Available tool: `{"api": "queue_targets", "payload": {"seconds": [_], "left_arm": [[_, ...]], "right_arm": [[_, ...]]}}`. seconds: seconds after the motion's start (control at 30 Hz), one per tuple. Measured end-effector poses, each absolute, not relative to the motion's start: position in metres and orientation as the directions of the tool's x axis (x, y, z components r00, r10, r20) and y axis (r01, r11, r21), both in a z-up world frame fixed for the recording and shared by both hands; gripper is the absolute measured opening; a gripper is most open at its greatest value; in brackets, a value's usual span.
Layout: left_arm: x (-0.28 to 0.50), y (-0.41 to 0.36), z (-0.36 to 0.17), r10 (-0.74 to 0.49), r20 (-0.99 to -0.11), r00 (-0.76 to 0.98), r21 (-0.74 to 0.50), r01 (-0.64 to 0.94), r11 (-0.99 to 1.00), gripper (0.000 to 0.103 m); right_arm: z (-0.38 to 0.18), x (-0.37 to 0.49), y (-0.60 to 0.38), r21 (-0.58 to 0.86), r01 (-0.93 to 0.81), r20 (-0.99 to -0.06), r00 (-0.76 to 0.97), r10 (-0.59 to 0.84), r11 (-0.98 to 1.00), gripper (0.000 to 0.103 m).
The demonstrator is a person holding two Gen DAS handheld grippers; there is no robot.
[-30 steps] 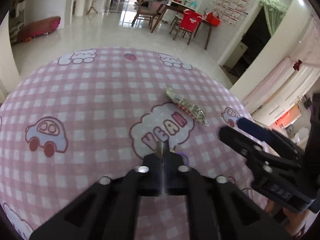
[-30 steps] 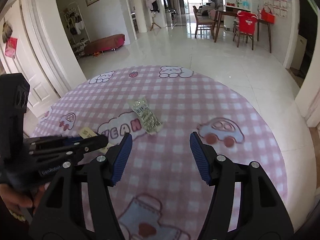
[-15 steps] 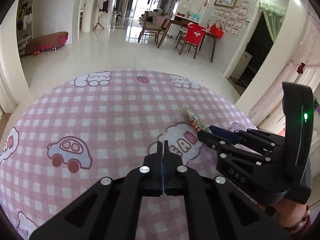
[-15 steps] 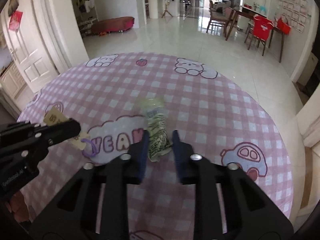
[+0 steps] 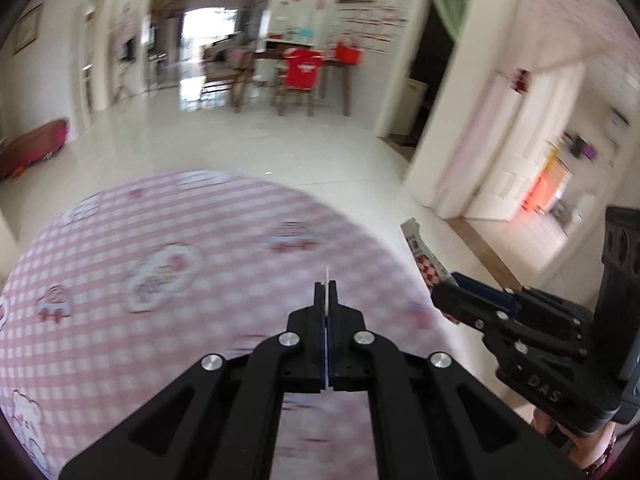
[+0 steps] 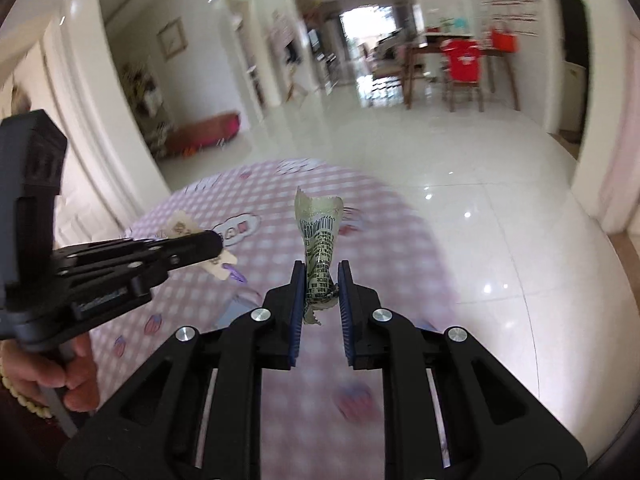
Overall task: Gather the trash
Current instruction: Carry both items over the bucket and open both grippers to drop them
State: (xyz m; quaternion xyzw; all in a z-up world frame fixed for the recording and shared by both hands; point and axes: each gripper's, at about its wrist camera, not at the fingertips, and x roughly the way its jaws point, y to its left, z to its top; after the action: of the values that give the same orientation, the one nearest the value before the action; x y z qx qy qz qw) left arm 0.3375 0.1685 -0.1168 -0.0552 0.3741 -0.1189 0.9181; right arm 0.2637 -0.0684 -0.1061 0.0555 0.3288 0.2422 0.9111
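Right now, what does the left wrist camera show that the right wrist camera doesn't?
Only the left view shows the wrapper's red-and-white checked side and a bright orange-lit room at far right. Only the right view shows the wrapper's barcode side, the paper tag pinched in the left hand-held gripper, and the person's left hand. Both show the pink checked tablecloth, the right hand-held gripper clamping the wrapper, and the distant red chair.

Black hand-held gripper [image 6: 320, 280] (blue pads, silver screws).
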Motion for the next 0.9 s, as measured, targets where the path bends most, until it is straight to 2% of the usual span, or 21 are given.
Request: {"api": "queue_targets", "payload": {"seconds": [0.27,0.47,0.5,0.53,0.57,0.6,0.9], "left_arm": [[0.321,0.022,-0.127,-0.377,-0.715,0.588,-0.153,0.394,0.906,0.000],[0.320,-0.055,-0.152,-0.414,-0.757,0.506,-0.156,0.475,0.866,0.002],[0.321,-0.063,-0.156,-0.417,-0.764,0.492,-0.167,0.474,0.865,0.007],[0.322,-0.069,-0.159,-0.407,-0.774,0.486,-0.165,0.465,0.870,0.030],[0.322,-0.077,-0.163,-0.382,-0.787,0.485,-0.148,0.452,0.879,0.050],[0.322,-0.082,-0.166,-0.364,-0.792,0.490,-0.132,0.444,0.886,0.075],[0.311,-0.091,-0.176,-0.313,-0.802,0.509,-0.083,0.424,0.902,0.075]], "right_arm": [[-0.112,0.187,-0.198,0.315,-0.184,-0.532,0.778,0.333,0.931,0.016],[-0.120,0.158,-0.261,0.346,-0.044,-0.518,0.824,0.230,0.937,0.016],[-0.123,0.156,-0.268,0.352,-0.027,-0.519,0.826,0.219,0.936,0.016],[-0.126,0.155,-0.276,0.357,-0.010,-0.522,0.827,0.208,0.934,0.016],[-0.129,0.154,-0.283,0.367,0.004,-0.525,0.827,0.204,0.930,0.016],[-0.132,0.153,-0.288,0.375,0.011,-0.526,0.826,0.203,0.927,0.016],[-0.144,0.159,-0.310,0.406,0.023,-0.536,0.816,0.218,0.914,0.017]]}}
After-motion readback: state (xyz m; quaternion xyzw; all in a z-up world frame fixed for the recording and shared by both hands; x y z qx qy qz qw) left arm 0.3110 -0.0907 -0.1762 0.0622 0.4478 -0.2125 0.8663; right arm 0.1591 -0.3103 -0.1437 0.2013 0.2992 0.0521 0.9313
